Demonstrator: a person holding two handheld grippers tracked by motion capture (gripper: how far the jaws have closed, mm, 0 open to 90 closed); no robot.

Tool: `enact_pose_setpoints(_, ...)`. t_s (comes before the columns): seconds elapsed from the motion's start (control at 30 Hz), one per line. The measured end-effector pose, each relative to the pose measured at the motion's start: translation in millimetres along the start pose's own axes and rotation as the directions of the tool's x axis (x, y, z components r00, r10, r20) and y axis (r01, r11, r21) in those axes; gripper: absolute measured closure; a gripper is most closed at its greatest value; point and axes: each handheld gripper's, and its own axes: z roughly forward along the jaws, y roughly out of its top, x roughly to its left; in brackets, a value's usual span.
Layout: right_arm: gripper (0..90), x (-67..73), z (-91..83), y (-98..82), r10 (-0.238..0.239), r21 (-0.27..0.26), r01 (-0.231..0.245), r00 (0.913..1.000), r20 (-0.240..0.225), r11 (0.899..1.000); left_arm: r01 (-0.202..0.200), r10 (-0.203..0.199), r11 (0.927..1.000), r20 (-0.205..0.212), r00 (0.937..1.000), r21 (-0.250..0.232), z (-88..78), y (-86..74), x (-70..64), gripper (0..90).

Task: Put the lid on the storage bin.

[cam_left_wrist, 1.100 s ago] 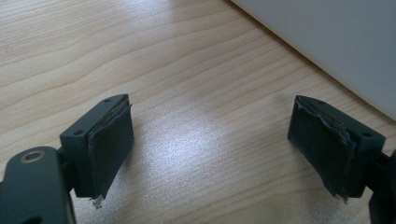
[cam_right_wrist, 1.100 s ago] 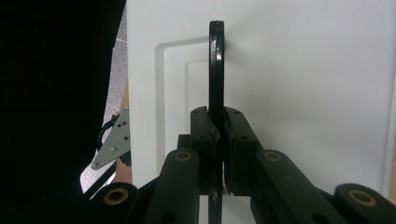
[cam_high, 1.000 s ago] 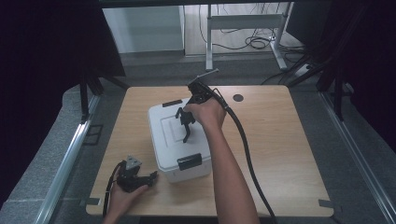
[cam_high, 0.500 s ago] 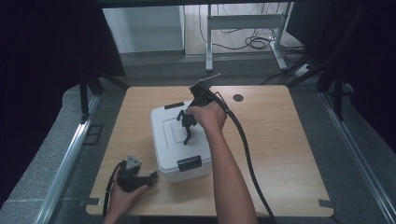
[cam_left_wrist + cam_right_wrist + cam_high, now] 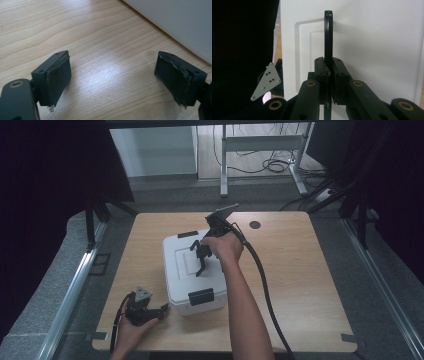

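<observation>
My right gripper (image 5: 329, 67) clamped on the white box's (image 5: 192, 270) black handle (image 5: 328, 35), my left gripper (image 5: 112, 75) beside the box, jaws apart on the table (image 5: 300, 270)

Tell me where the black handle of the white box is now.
The black handle stands upright over the white box lid at table centre, clamped in the right tongs.

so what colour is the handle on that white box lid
Black. The handle stands up from the white box, pinched by the right tool; clearest in the right gripper view.
</observation>
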Motion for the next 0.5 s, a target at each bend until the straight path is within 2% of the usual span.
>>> enact_pose_setpoints(0.33,84.1,-1.8,-0.2,1.2,0.000,0.003,0.000,1.0000,-0.004,1.000,0.000,0.000,1.0000,0.000,1.0000,0.000,0.0,0.0,0.0,13.6)
enact_pose_setpoints(0.43,84.3,0.2,-1.6,3.6,0.001,0.007,-0.001,0.9996,0.028,1.000,0.001,-0.001,1.0000,0.001,1.0000,0.001,0.0,0.0,0.0,13.6)
enact_pose_setpoints(0.5,84.3,-0.4,-1.3,4.1,0.006,0.011,-0.006,0.9996,0.027,1.000,0.001,-0.001,1.0000,0.001,1.0000,0.000,0.1,0.0,0.0,13.6)
